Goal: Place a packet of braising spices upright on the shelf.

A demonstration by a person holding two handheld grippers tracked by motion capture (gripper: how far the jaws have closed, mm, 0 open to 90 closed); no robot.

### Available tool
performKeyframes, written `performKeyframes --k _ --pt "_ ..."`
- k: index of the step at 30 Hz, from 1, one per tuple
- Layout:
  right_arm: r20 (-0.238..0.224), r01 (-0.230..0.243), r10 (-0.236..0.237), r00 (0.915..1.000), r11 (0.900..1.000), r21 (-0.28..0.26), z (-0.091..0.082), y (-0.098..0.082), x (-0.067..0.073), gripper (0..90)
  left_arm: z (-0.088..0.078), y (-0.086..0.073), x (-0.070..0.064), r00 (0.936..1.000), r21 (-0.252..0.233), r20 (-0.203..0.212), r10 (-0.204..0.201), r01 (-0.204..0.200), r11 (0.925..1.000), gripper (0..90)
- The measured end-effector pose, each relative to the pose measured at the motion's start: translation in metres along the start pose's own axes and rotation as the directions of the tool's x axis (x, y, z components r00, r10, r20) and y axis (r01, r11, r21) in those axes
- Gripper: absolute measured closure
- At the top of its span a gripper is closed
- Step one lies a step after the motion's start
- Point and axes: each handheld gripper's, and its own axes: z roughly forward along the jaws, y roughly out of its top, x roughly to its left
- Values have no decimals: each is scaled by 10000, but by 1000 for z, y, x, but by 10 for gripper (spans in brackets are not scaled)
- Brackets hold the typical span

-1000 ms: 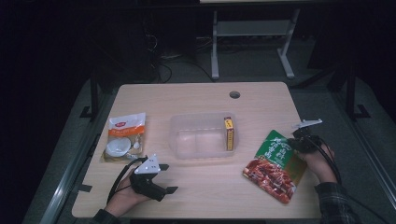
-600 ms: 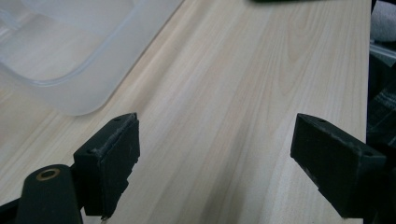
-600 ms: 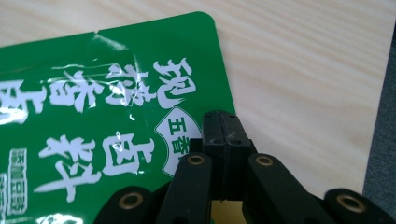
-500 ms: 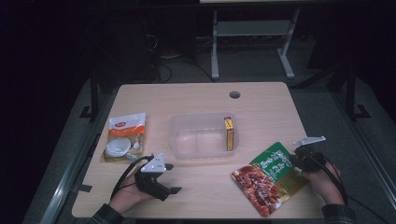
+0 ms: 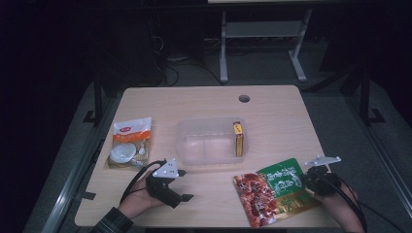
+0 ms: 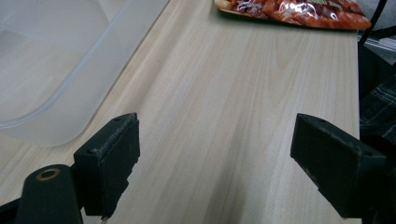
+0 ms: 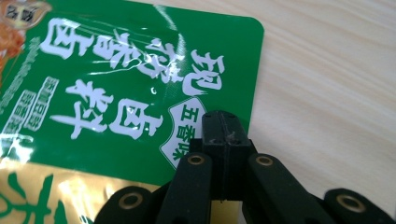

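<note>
A green and red food pouch lies by the table's front edge at the right. My right gripper is shut on its green right edge, jaws pressed together with the foil between them. My left gripper rests at the front left, pointing right along the table, jaws wide open with bare wood between them. The pouch's red end shows far ahead in the left gripper view.
A clear plastic container stands mid-table with a yellow box upright against its right wall. An orange and white packet lies at the left. The wooden table has a cable hole at the back.
My right gripper has pulled the pouch toward the table's front edge. The left gripper has stayed about where it was.
</note>
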Motion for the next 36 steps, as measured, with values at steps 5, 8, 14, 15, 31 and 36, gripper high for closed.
performKeyframes --k 5,8,14,15,31,36 --pt "-441 422 -425 9981 9991 -86 -4 -4 19 900 0 0 0 10000 34 -32 11 -11 10000 153" --pt "-712 617 -622 9955 9981 -97 -4 -3 28 900 0 -1 0 10000 57 -38 28 -28 10000 153" --pt "-1183 1039 -1058 9873 9943 -221 -3 1 47 900 0 -1 -2 10000 53 7 -19 19 10000 152" --pt "-1274 1049 -1066 9861 9943 -205 -2 2 50 900 1 -1 -2 10000 98 34 7 -8 10000 152" --pt "-2253 2255 -2282 9472 9735 -378 5 19 99 900 8 4 -8 9996 88 268 -6 3 10000 146" --pt "-2396 2565 -2602 9354 9654 -470 7 24 111 900 9 4 -9 9995 -7 307 -49 49 10000 146"
